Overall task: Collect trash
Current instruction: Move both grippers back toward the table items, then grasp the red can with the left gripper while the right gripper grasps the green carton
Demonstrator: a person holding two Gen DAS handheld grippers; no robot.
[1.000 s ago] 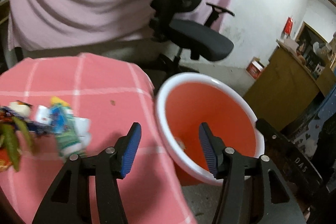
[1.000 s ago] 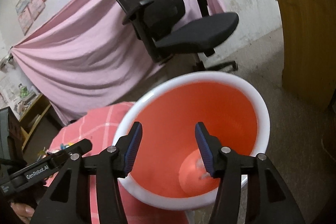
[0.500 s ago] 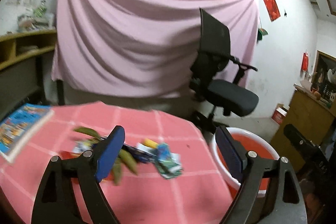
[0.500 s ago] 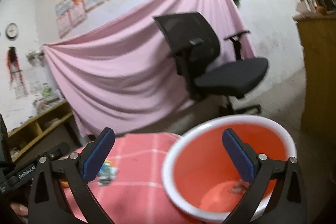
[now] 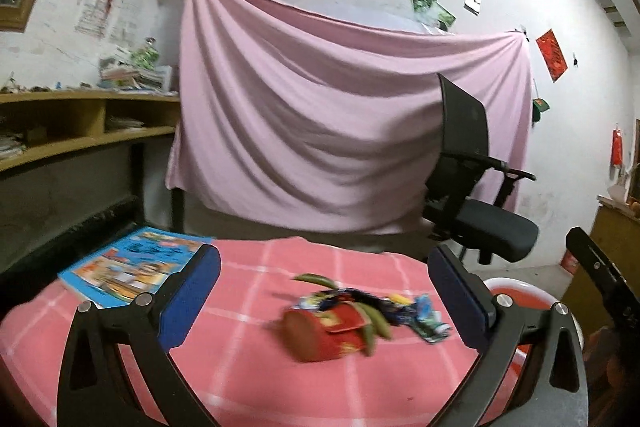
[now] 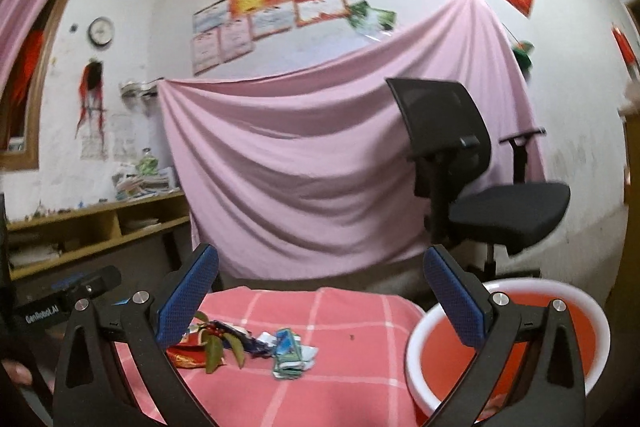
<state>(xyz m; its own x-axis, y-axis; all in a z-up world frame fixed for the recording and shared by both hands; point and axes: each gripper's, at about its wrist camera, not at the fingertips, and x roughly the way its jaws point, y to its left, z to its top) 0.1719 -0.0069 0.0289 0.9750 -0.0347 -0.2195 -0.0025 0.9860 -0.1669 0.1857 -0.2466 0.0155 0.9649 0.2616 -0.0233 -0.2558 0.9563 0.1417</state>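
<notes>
A heap of trash lies on the pink checked tablecloth (image 5: 248, 347): a red can-like packet (image 5: 332, 335), green leaves (image 5: 374, 321) and a crumpled blue-green wrapper (image 5: 426, 317). The right wrist view shows the same packet (image 6: 186, 353), leaves (image 6: 216, 345) and wrapper (image 6: 290, 347). My left gripper (image 5: 323, 259) hovers short of the heap, its jaws opening wide with nothing between them. My right gripper (image 6: 321, 254) is open and empty, above the table's near edge. The white-rimmed orange bin (image 6: 520, 285) stands right of the table, and its rim (image 5: 508, 281) shows behind my left gripper's right finger.
A colourful book (image 5: 136, 267) lies at the table's far left corner. A black office chair (image 6: 500, 203) stands behind the bin before a pink hanging sheet. Wooden shelves (image 5: 80, 131) line the left wall, and a wooden cabinet (image 5: 616, 239) stands at the right.
Both views swung up and left, away from the bin's inside toward the table and back wall. Both grippers' jaws spread from half open to wide. The trash heap came between the left fingers' line of sight.
</notes>
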